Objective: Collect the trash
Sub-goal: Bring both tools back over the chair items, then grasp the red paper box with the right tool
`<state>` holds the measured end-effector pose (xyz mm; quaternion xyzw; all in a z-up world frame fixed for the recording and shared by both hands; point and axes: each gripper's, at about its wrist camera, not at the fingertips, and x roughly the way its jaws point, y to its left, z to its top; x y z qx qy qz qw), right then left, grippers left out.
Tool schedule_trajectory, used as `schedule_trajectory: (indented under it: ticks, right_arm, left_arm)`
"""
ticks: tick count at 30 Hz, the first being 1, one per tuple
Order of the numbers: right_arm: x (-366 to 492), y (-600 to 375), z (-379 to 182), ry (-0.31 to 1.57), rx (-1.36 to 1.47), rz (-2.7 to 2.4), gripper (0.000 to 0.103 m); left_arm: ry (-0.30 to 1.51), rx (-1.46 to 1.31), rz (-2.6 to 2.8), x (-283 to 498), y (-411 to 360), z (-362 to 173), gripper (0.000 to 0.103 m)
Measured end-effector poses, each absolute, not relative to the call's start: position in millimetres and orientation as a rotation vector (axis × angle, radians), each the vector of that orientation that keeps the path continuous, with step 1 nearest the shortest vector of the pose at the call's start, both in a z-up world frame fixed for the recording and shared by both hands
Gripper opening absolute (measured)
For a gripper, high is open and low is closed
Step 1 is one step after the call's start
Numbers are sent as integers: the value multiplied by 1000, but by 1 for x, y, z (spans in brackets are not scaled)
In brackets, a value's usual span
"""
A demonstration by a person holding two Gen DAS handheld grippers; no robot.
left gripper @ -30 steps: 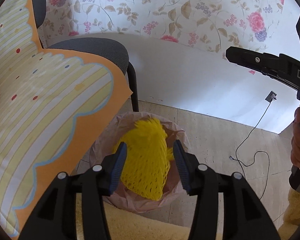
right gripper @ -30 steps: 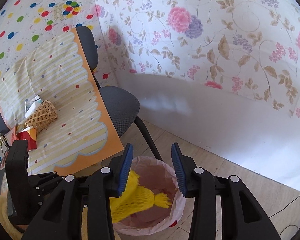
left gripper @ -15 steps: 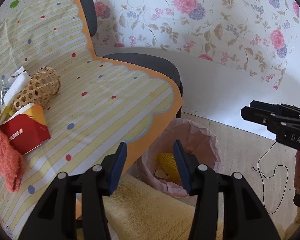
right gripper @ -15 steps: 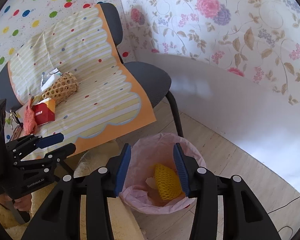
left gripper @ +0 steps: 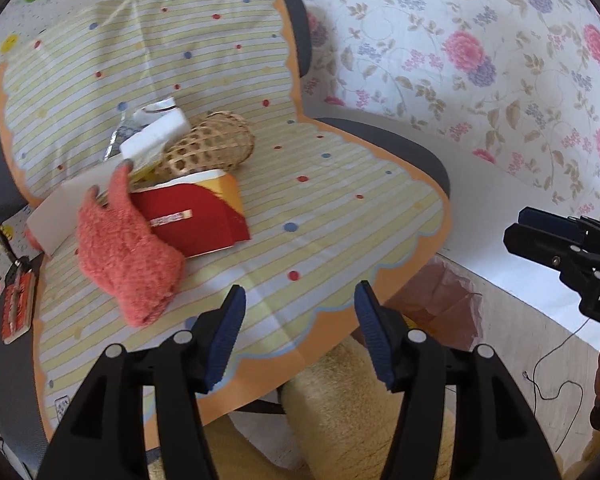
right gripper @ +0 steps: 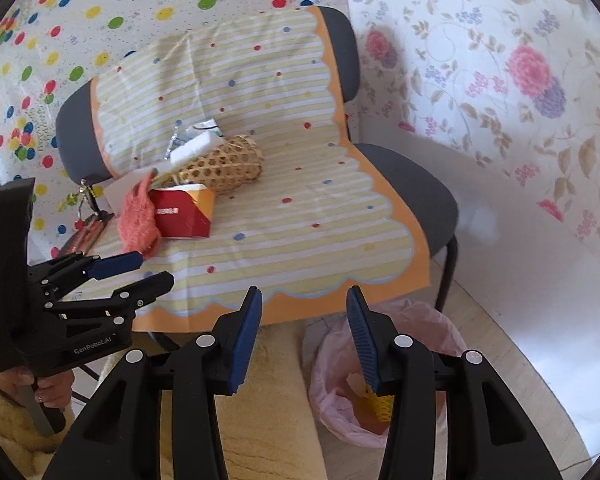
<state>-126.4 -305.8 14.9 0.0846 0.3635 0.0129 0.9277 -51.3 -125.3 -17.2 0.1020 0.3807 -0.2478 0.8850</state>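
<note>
Trash lies in a heap on the striped cloth (left gripper: pixel 340 184) over the chair: a red carton (left gripper: pixel 196 216), a fuzzy orange cloth (left gripper: pixel 124 256), a woven basket (left gripper: pixel 208 144), a white foam block (left gripper: pixel 156 132) and a foil wrapper (left gripper: pixel 118 140). My left gripper (left gripper: pixel 300 320) hovers over the cloth's front edge, short of the heap, its jaws opening with nothing between them. My right gripper (right gripper: pixel 304 320) is open and empty above the floor, between the chair and the pink-lined bin (right gripper: pixel 420 320). A yellow foam net (right gripper: pixel 384 404) lies inside the bin. The carton (right gripper: pixel 180 212) also shows in the right wrist view.
A grey chair seat (right gripper: pixel 420 192) sticks out beyond the cloth, with its black leg (right gripper: pixel 446 272) beside the bin. Keys and a red tag (left gripper: pixel 18 308) lie at the chair's left edge. A person's fuzzy yellow legs (left gripper: pixel 340 412) are below. A thin cable (left gripper: pixel 560 356) runs over the floor.
Both grippers swung away from the bin, up and left toward the chair seat. The yellow net stayed behind in the bin. My left jaws stand wider.
</note>
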Motion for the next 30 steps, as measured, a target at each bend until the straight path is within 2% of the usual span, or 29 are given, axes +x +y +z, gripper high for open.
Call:
schedule_trajectory:
  ticks: [3, 8, 18, 30]
  right_arm:
    - [-109, -286, 20, 727, 129, 63, 54]
    - [-84, -264, 25, 710, 94, 117, 55]
    - [-64, -249, 23, 731, 96, 145, 61]
    - [-7, -177, 16, 720, -19, 352, 61]
  left_arm:
    - [802, 162, -420, -37, -90, -19, 56]
    - [839, 92, -296, -15, -44, -26, 56]
    - [841, 44, -218, 4, -18, -17, 56]
    - [862, -21, -38, 7, 40, -12, 57]
